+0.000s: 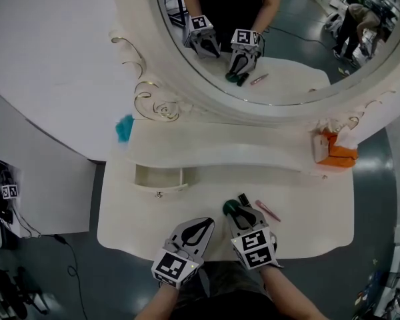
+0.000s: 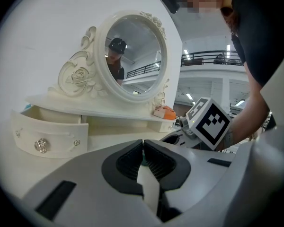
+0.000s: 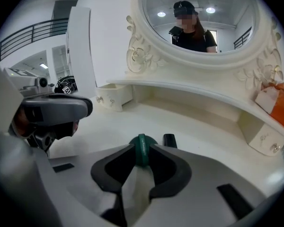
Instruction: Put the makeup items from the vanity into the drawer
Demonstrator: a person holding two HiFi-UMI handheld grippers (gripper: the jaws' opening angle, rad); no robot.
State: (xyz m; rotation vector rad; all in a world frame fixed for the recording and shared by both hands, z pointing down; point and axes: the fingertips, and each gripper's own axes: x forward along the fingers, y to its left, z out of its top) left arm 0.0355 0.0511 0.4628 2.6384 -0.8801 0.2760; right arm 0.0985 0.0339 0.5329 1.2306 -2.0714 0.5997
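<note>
White vanity (image 1: pixel 320 232) is seen from above, oval mirror (image 1: pixel 280 39) at back. Drawer (image 1: pixel 159 177) at left is pulled open, judged ready for items; interior mostly hidden under shelf. Left gripper (image 2: pixel 143 144) is held near front edge, jaws together, nothing between. Right gripper (image 1: pixel 239 215) jaws are clamped edge-on round green item (image 3: pixel 141 148), judged ready for carrying; kind not made out, lift not told. Black item (image 3: pixel 169 140), partly hidden, and pink stick (image 1: pixel 267 210) lie just beside.

The left gripper (image 1: pixel 205 224) and the right gripper (image 1: pixel 235 215) each had a pale grey shell, black ribbed pads (image 2: pixel 131 162) and a white cube (image 1: pixel 175 267) printed with black square markers. The person wore a black short-sleeved top (image 3: pixel 195 40) and a black cap (image 3: pixel 184 6)
</note>
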